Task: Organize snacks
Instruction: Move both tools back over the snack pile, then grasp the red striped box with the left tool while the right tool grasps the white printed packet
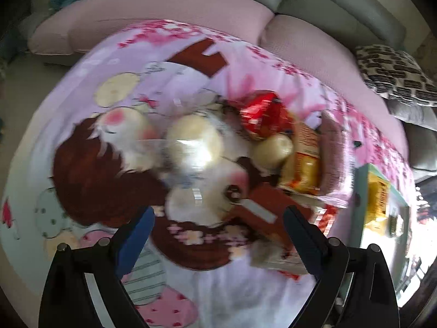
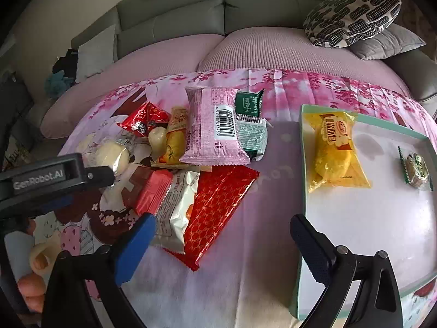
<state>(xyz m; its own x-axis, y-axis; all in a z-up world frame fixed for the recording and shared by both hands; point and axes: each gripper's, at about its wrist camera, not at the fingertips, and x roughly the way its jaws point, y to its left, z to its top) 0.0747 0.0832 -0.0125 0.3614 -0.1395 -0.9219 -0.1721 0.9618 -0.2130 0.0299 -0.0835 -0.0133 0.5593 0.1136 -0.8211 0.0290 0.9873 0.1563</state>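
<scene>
Through the left wrist camera, which is smeared with motion blur, I see my left gripper [image 1: 218, 224] with its jaws spread wide and nothing between them, hovering over the cartoon-print pink cloth [image 1: 191, 54] on the desk. Dead ahead at 12 o'clock sits a pale round bun in clear wrap [image 1: 194, 142]. At 1 o'clock lie a red crinkled snack packet [image 1: 263, 114], a smaller pale bun [image 1: 273, 150] and an orange-yellow packet [image 1: 304, 161], bunched together. At 3 o'clock I can make out the mint-green rim of the tray [image 1: 360, 191].

Over on the right wrist camera, the picture is sharp. My right gripper [image 2: 222, 242] also has its jaws wide apart, empty. The snack pile spreads from 10 to 12 o'clock: a pink barcoded packet [image 2: 215, 128] lying over a green packet [image 2: 250, 134], a large red foil pack [image 2: 218, 205] nearest me, and a white packet [image 2: 179, 207] just beside it, tucked partly under its edge. At 2 o'clock, the tray [image 2: 304, 191] holds a yellow bread packet [image 2: 334, 150] and, well apart from it, a small green-wrapped sweet [image 2: 416, 169]. The left gripper [image 2: 54, 177] shows at 9 o'clock, close to the round bun [image 2: 113, 155].
</scene>
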